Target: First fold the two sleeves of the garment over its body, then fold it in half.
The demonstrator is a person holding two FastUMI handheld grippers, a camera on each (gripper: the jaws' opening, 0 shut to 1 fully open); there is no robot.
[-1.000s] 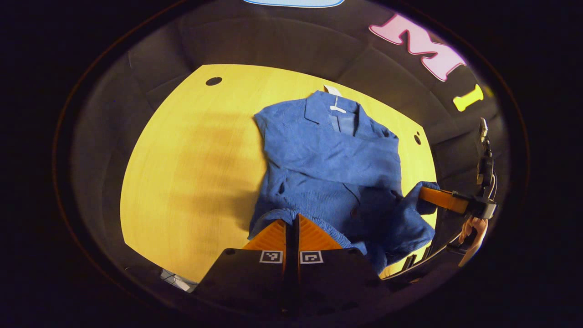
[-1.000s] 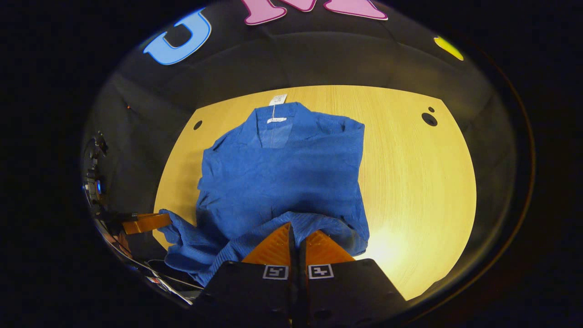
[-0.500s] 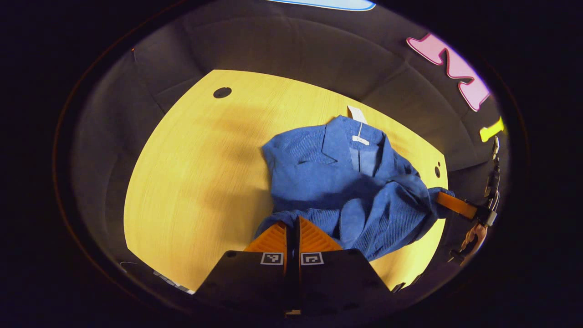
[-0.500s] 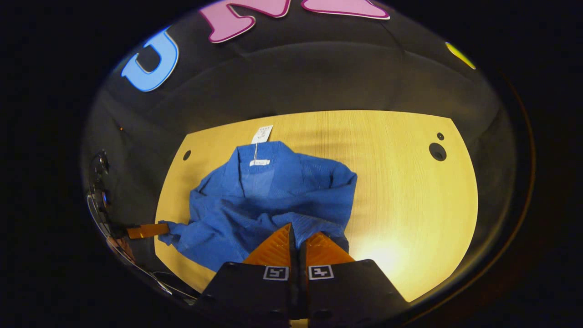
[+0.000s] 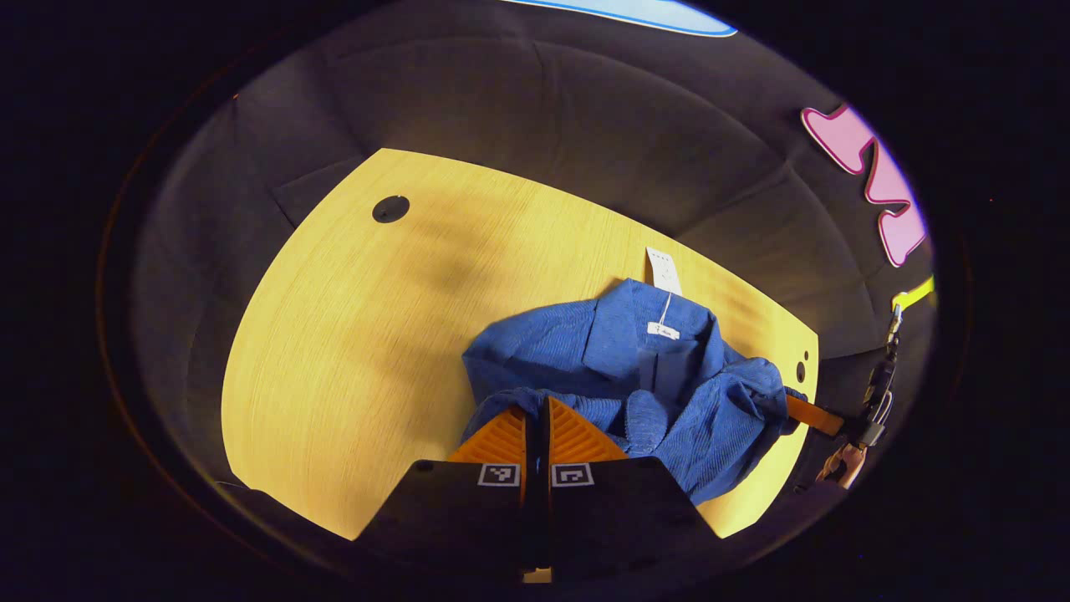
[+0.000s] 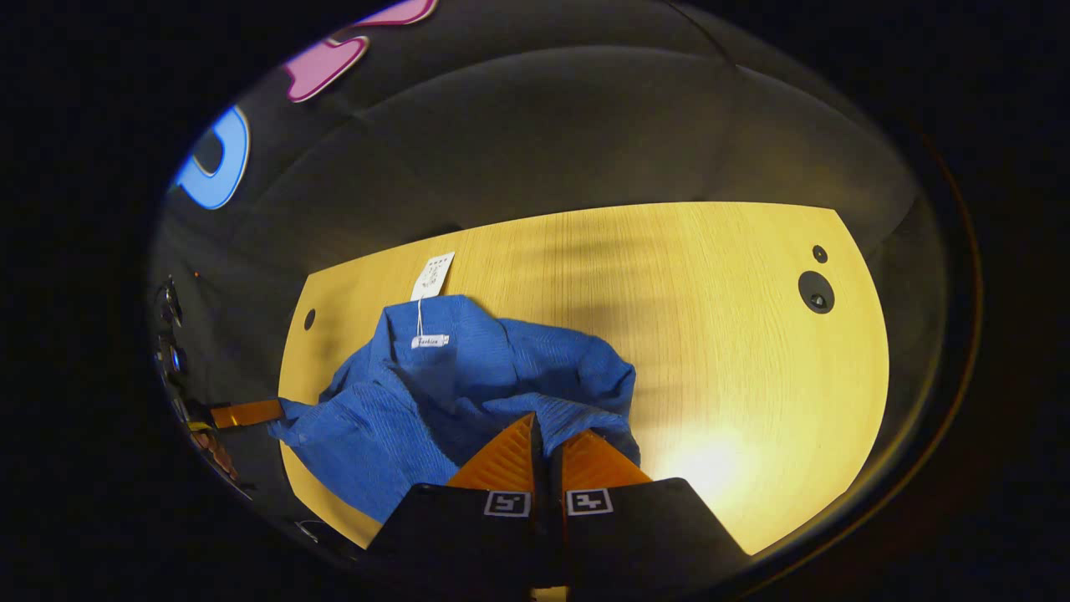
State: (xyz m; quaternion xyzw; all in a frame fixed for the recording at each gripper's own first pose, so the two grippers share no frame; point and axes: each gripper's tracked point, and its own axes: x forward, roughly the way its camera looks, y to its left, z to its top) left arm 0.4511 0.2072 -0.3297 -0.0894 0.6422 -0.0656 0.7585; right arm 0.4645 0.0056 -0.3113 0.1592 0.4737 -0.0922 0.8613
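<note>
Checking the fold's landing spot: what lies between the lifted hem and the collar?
In the right gripper view, only the garment's own blue body lies between the hem and the collar.

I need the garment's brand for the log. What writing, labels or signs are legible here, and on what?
Hang tag at the garment's collar: printed, too small to read.
Sewn neck label: a short word, too blurred to read.
Square coded markers on the claw body: patterns, no text.
</note>
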